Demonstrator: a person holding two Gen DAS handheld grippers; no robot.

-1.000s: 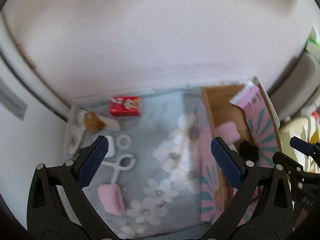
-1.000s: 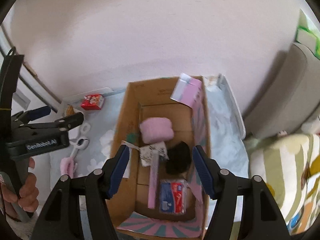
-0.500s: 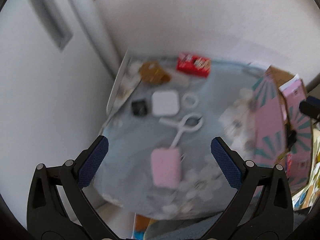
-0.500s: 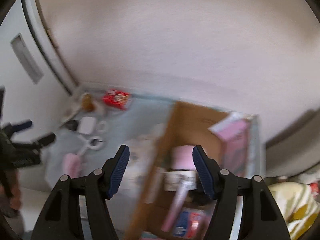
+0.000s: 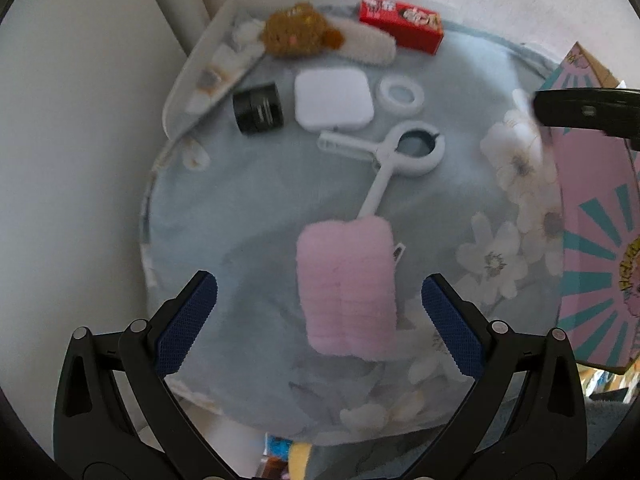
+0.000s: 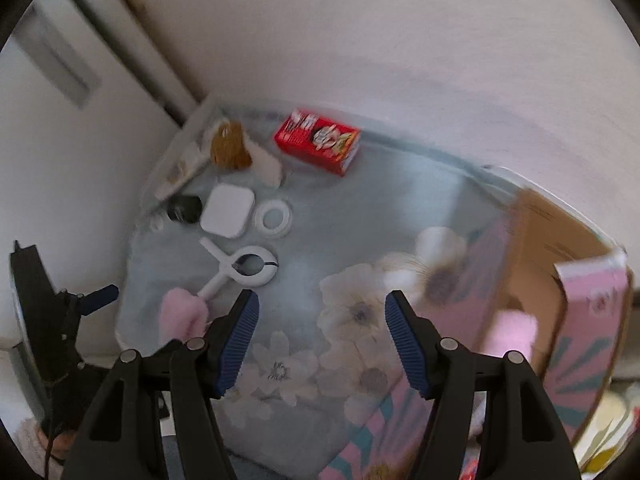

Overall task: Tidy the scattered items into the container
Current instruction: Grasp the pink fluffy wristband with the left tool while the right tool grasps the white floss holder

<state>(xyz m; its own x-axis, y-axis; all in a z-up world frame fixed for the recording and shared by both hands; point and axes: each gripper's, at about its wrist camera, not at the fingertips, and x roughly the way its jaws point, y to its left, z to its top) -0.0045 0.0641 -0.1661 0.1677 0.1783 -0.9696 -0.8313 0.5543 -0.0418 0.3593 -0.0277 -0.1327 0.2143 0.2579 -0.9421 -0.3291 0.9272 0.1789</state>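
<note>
My left gripper hangs open just above a fluffy pink roll lying on the pale blue flowered cloth; the roll sits between the jaws, untouched. Beyond it lie a white clamp, a white square case, a white ring, a black jar, a brown plush and a red box. The pink cardboard box stands at the right. My right gripper is open and empty over the cloth, left of the box.
A white wall and a door frame close off the far side and left. A white tray edge lies under the cloth's far-left corner. The other gripper's black body reaches in at the right of the left wrist view.
Both grippers swung left, away from the box and over the scattered items. The left one dropped toward the pink roll, which now looks much larger. Both jaws stayed open.
</note>
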